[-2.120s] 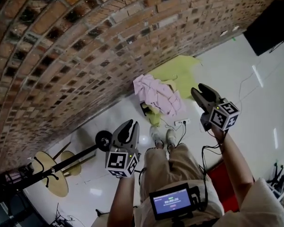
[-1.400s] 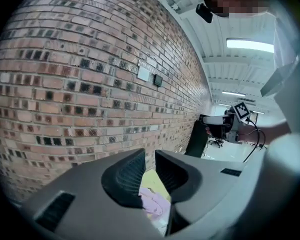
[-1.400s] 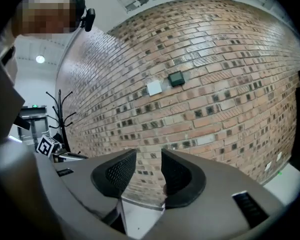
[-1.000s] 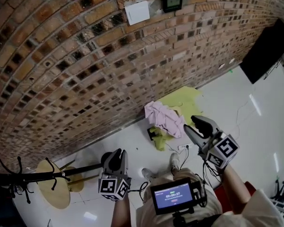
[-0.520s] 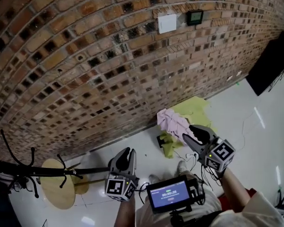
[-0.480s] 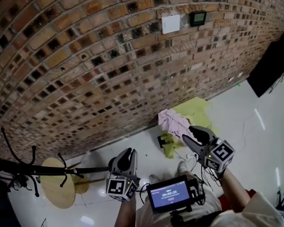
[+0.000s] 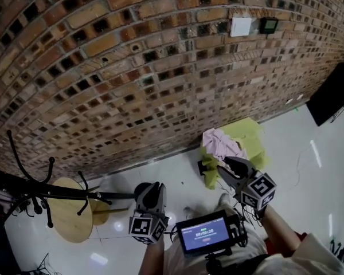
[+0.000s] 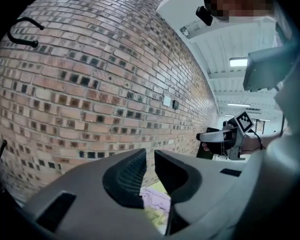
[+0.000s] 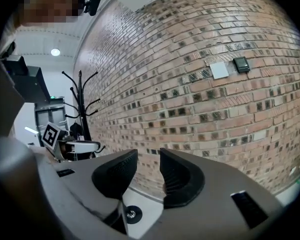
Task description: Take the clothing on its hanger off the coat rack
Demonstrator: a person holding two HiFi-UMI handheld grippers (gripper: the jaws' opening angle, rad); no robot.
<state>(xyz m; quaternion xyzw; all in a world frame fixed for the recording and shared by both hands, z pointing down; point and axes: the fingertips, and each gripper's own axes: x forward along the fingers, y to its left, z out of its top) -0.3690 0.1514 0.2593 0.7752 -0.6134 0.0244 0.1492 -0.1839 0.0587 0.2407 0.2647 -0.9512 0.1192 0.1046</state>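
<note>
Your left gripper (image 7: 152,188), jaws apart and empty, is nearer the coat rack (image 7: 63,193), pole across lower left, visible hooks bare; right gripper (image 7: 222,169), jaws just narrowed yet apart, empty; pink clothing (image 7: 222,142) on floor, centre right

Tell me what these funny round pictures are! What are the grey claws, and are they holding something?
A person holds a grabbing tool in each hand: the left gripper and the right gripper. One picture comes from a camera on the person's head, looking down. The other two come from little cameras riding on each tool, so you see its two grey jaws up close. Both tools are open and hold nothing. The right one's jaws have just been closing a little. On the white floor by the brick wall lie a pink cloth and a yellow-green cloth. At the left are a black coat rack and a round wooden table.
</note>
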